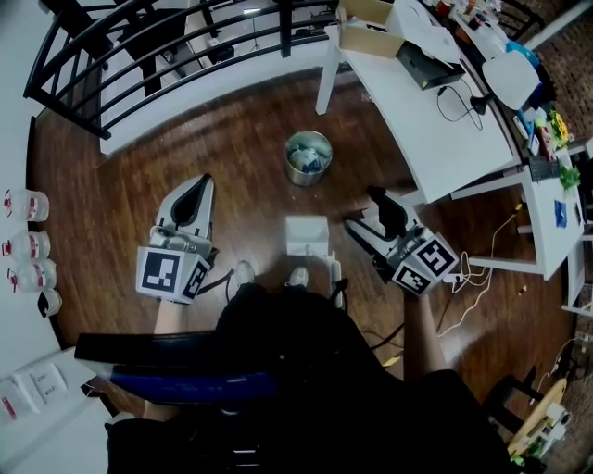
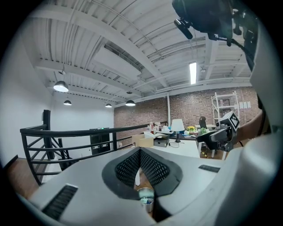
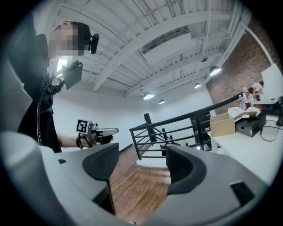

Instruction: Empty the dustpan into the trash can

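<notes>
Left gripper (image 1: 200,188), pinched shut on nothing, and right gripper (image 1: 364,213), wide and empty, hang either side of the white dustpan (image 1: 307,235) on the floor (image 1: 232,176) at the person's shoes (image 1: 298,276); the trash can (image 1: 308,157) stands beyond, toward the railing edge. Likely light, stiff plastic: grip its handle and keep it level.

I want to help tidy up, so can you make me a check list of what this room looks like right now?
Surface: brown wooden floor.
Job's things: metal trash can upright, rubbish inside; white boxy thing by the feet, maybe the dustpan.
Clutter: cardboard box and gear on white table; jars at left.
Grippers: left gripper shut, empty; right gripper open, empty.
Cables: black cable on table; white cable on floor.
Surroundings: black railing.
</notes>
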Motion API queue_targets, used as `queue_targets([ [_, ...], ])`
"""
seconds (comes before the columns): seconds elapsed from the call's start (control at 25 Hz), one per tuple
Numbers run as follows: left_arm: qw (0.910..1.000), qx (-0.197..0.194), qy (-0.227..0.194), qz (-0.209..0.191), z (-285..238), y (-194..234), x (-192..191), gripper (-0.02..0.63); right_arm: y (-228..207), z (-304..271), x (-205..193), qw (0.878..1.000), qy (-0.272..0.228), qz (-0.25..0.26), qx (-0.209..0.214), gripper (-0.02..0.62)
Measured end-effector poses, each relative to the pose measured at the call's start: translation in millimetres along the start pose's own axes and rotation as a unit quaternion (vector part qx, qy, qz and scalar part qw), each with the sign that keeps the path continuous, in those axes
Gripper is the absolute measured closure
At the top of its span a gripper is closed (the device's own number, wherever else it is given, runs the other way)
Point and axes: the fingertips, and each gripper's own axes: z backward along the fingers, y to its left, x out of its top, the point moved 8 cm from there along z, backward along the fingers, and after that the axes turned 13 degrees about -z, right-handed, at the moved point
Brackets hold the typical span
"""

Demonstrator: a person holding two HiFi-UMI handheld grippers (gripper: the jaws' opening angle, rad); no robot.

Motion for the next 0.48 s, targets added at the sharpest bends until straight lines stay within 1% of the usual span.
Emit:
queue_targets([
  [0.48, 1.0, 0.003, -0.003, 0.002, 3.2, 0.2, -0.3, 0.6, 4.7, -5.6, -1.9, 1.0, 0.009, -0.001, 0.009, 0.255],
])
